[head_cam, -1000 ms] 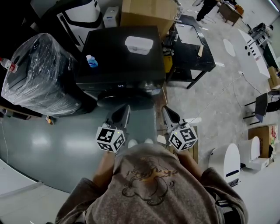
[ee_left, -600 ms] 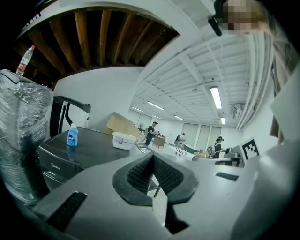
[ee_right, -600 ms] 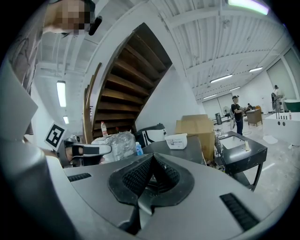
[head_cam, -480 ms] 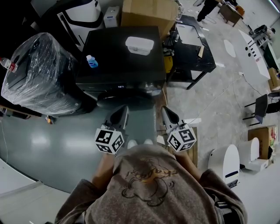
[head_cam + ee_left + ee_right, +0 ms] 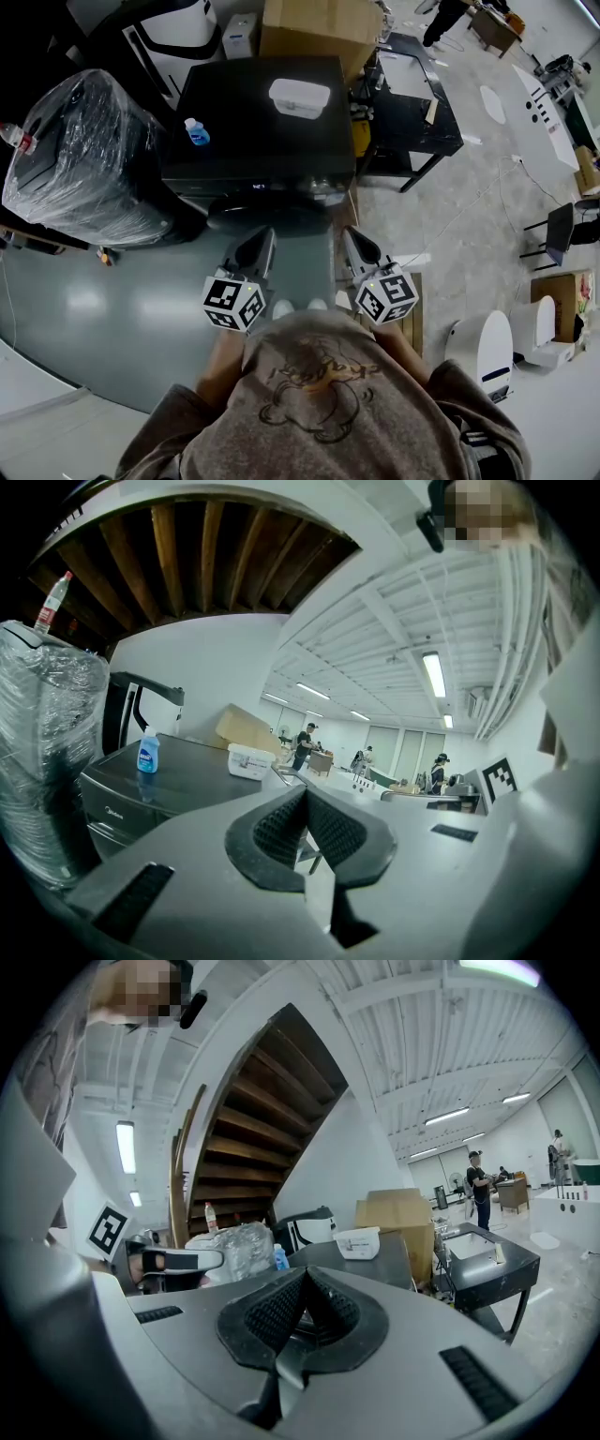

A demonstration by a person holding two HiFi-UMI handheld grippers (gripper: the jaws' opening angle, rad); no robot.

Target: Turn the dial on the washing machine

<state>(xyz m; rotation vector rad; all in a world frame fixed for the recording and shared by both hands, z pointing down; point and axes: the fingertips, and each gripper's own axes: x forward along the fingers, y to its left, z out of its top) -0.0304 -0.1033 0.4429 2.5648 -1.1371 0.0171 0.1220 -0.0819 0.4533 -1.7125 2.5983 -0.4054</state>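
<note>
Black washing machine (image 5: 258,117) stands in front of the person, on the shiny gray floor (image 5: 112,309). A white box (image 5: 298,97) and a little blue bottle (image 5: 196,131) sit on its top, well apart. The dial is on the machine's front strip (image 5: 267,187), but it is too small to pick out. Left gripper (image 5: 263,236) and right gripper (image 5: 352,236) are held up close to the person's chest, side by side, both pointing at the machine and not touching it. Each one has its jaws squeezed together with nothing between them. A big thing wrapped in plastic (image 5: 80,159) stands left of the machine.
</note>
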